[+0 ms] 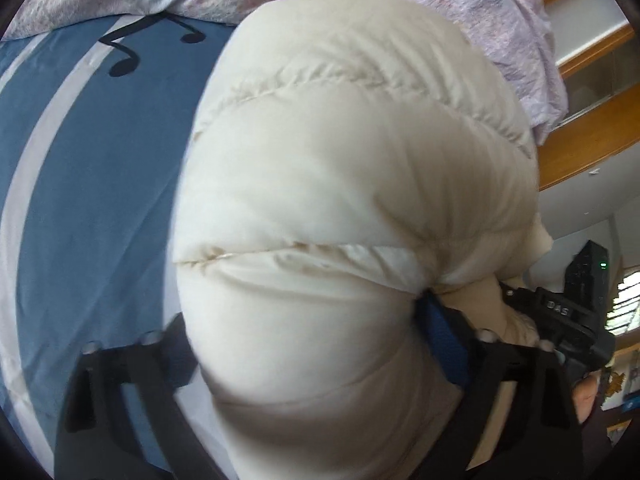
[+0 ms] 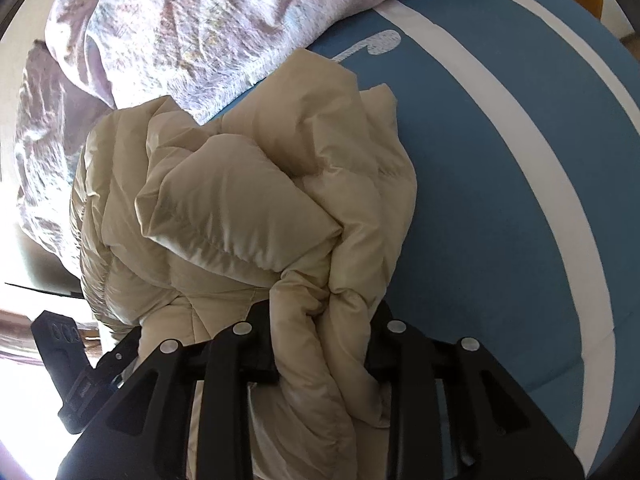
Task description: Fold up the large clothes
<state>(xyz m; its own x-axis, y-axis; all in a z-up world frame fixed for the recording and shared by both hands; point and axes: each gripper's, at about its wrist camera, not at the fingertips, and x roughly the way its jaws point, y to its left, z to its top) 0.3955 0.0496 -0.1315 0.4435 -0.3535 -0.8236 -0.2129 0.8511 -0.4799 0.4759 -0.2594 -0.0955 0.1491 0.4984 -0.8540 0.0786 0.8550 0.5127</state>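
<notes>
both the left hand-held gripper (image 1: 304, 344) and the right hand-held gripper (image 2: 320, 344) are clenched on the cream puffy jacket (image 2: 240, 208), bunched ahead of them over the blue bed cover (image 2: 500, 200).

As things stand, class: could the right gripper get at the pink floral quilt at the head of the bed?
Probably not yet. The right gripper is shut on bunched cream down jacket, which lies between it and the pink floral quilt.

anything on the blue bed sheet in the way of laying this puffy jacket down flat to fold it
Nothing visible on the blue sheet beside the cream jacket. The only thing close is the lilac quilt, bunched along the far edge and touching the jacket's far side. Both the left gripper and the right gripper grip the jacket.
</notes>
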